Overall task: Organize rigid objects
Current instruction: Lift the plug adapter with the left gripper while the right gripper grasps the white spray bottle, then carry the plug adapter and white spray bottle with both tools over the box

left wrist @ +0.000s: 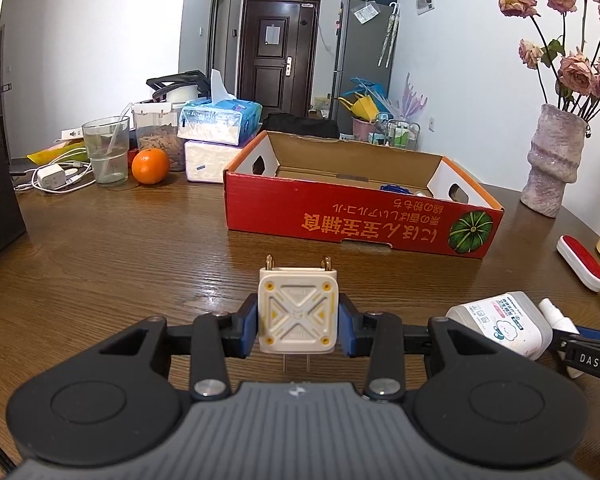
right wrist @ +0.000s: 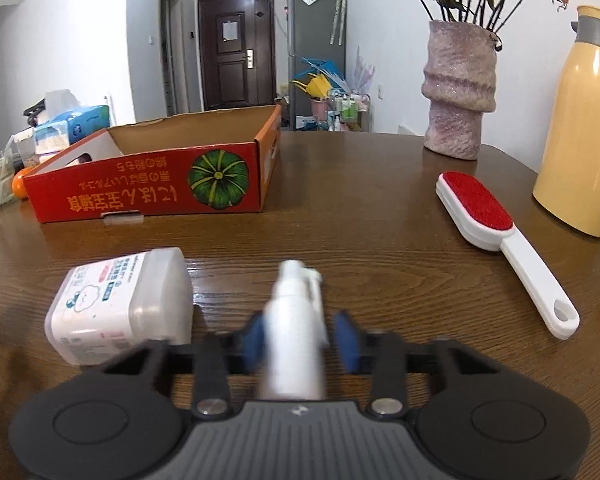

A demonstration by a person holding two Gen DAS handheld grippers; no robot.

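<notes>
- Both tongs have something in them: the left gripper (left wrist: 298,326) pinches a cream plug adapter (left wrist: 298,312) by its two sides between blue pads, prongs sticking out front and back, lifted off the wooden table (left wrist: 120,260).
- Over on the right, the right gripper (right wrist: 300,340) has its jaws drawn in around a slim white spray bottle (right wrist: 296,320); the picture is smeared there, one pad looks pressed to it, the other I can't quite tell.
- Just left of that bottle a squat white container (right wrist: 120,304) lies on its side, close beside the right tongs' left finger.
- Ahead sits the red cardboard box (left wrist: 340,220), top open, low walls, its near long edge facing both grippers; some small items lie in its right end.
- Bare tabletop stretches between the grippers and the box.
- A red-and-white lint brush (right wrist: 496,236) lies slantwise to the right, clear of the box, with a pink vase (right wrist: 458,92) and a yellow flask (right wrist: 580,128) behind it near the table's edge.
- Clutter crowds the far left corner: a glass (left wrist: 106,152), an orange (left wrist: 150,166), tissue packs (left wrist: 220,120).
</notes>
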